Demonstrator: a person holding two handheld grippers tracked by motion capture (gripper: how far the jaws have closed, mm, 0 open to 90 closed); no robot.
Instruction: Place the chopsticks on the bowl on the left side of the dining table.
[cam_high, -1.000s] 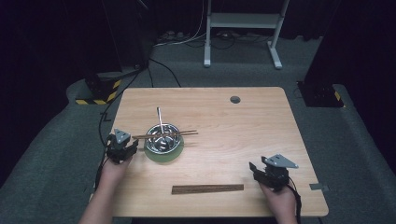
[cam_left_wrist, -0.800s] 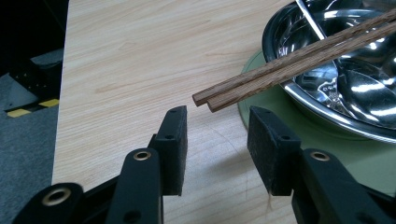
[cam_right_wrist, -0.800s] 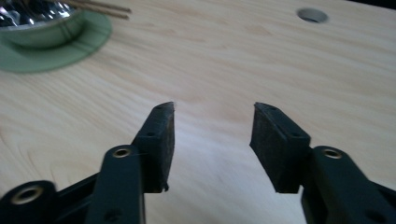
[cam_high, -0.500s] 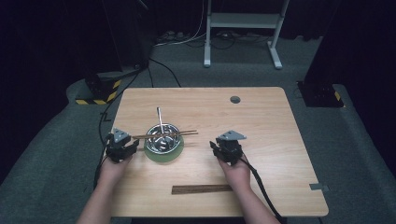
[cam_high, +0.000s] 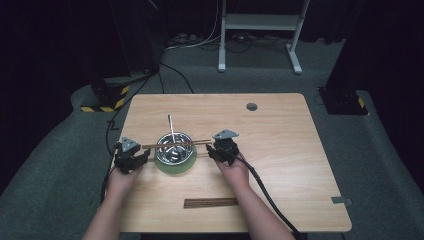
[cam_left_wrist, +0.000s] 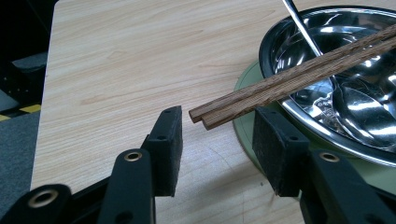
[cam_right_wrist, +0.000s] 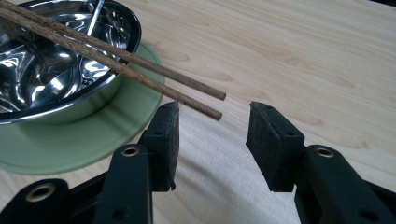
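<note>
1. While both hands sit close to the steel bowl (cam_high: 174, 148), the left gripper (cam_left_wrist: 217, 140) has its jaws apart, with the blunt ends of the chopsticks (cam_left_wrist: 289, 77) poking into the gap between them and touching neither pad.
2. The right gripper (cam_right_wrist: 212, 135) is likewise spread wide on the other side of the bowl; the thin tips of the chopsticks (cam_right_wrist: 121, 56) end just above and ahead of its inner jaw, not yet between the pads.
3. The chopsticks (cam_high: 176, 144) lie side by side across the rim of the bowl, overhanging it at both ends, one end toward each gripper.
4. Inside the bowl a metal spoon (cam_left_wrist: 345, 93) rests with its handle leaning over the far rim.
5. The bowl stands on a green coaster (cam_right_wrist: 70, 140), which lies flat on the table (cam_high: 280, 140).
6. Nearer the person than the bowl, a dark strip (cam_high: 210, 202), perhaps a second pair of chopsticks, lies on the table; what it is cannot be told for sure.
7. Judging by this, the step in hand is the approach to lift the pair off the bowl.
8. The next move calls for the left gripper to edge forward a touch and close on both sticks together; the right must come in line with the tips before closing, or one stick may roll off the rim.
</note>
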